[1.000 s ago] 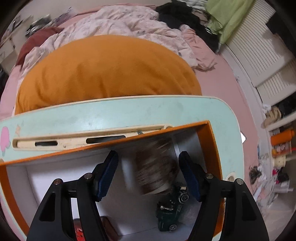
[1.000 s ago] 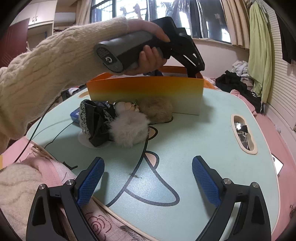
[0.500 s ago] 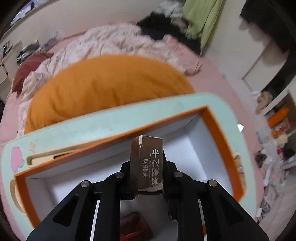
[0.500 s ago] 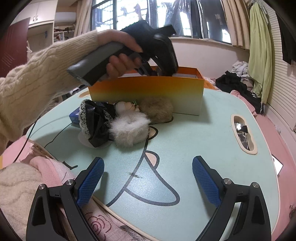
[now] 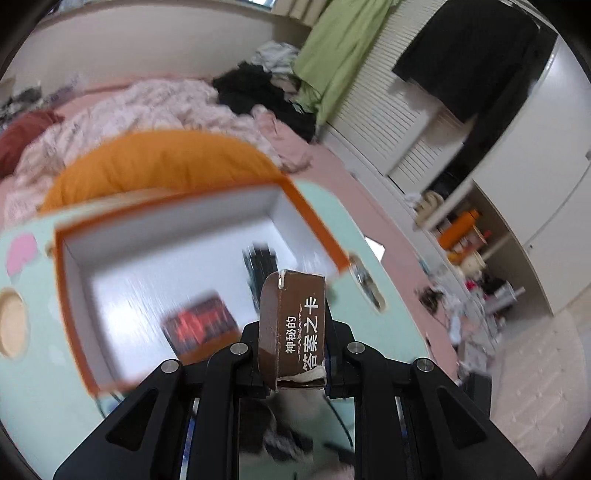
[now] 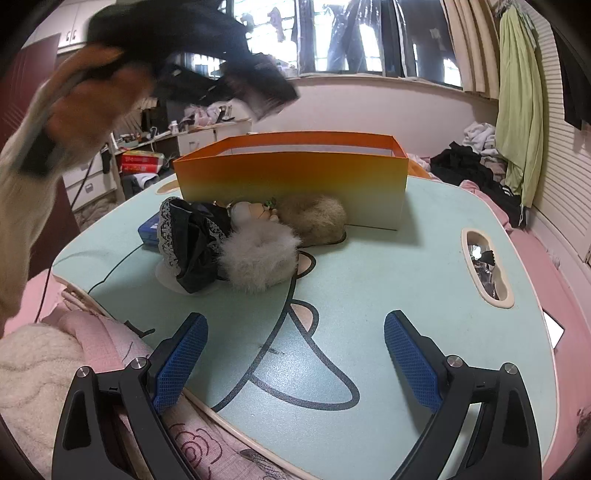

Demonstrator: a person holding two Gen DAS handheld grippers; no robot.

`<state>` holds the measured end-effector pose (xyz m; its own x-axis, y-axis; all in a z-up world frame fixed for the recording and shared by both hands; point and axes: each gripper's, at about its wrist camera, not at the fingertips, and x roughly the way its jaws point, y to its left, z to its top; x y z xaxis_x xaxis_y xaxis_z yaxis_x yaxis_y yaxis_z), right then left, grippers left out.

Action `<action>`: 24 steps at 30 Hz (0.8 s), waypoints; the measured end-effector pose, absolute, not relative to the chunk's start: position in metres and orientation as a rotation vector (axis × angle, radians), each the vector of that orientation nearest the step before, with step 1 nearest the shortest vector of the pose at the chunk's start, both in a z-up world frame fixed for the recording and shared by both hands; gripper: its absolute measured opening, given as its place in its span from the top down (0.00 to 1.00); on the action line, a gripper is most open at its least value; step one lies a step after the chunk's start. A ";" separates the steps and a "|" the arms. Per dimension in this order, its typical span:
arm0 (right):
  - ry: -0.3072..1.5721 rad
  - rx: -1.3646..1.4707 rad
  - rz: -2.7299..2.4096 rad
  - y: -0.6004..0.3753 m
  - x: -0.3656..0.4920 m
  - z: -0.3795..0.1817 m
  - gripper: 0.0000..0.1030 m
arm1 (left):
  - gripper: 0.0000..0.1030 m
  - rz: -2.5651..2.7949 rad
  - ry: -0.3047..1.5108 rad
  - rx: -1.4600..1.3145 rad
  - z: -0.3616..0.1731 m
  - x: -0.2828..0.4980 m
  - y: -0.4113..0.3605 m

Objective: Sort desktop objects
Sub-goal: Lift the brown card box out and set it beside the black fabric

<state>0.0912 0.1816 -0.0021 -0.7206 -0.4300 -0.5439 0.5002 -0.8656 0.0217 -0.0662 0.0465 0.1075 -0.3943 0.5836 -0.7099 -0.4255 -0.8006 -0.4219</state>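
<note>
The left claw (image 5: 293, 354) is clenched on a brown card box (image 5: 295, 328) printed 神秘的答案之卡, held above the orange box (image 5: 177, 273). Inside that, a red packet (image 5: 201, 325) at 9 o'clock. The right claw (image 6: 295, 354) gapes over the counter (image 6: 388, 280).

Bedroom: pink bed (image 5: 332, 177) with rumpled quilt (image 5: 155, 107), orange cushion (image 5: 162, 166), white louvred wardrobe doors (image 5: 399, 122), dark-framed window (image 6: 351, 33), cream walls.
</note>
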 end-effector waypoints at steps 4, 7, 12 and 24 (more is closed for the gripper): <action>0.173 0.752 -2.518 0.182 0.092 -0.001 0.06 | 0.74 2.157 -0.295 -1.210 0.089 -0.056 0.040; 0.173 0.752 -2.518 0.182 0.092 -0.001 0.06 | 0.41 2.226 -0.327 -1.147 0.091 -0.050 0.032; 0.173 0.753 -2.518 0.182 0.092 -0.001 0.06 | 0.38 2.347 -0.269 -1.021 0.109 -0.036 0.019; 0.180 0.753 -2.520 0.183 0.091 0.000 0.05 | 0.29 2.542 0.213 -1.086 0.044 0.064 0.004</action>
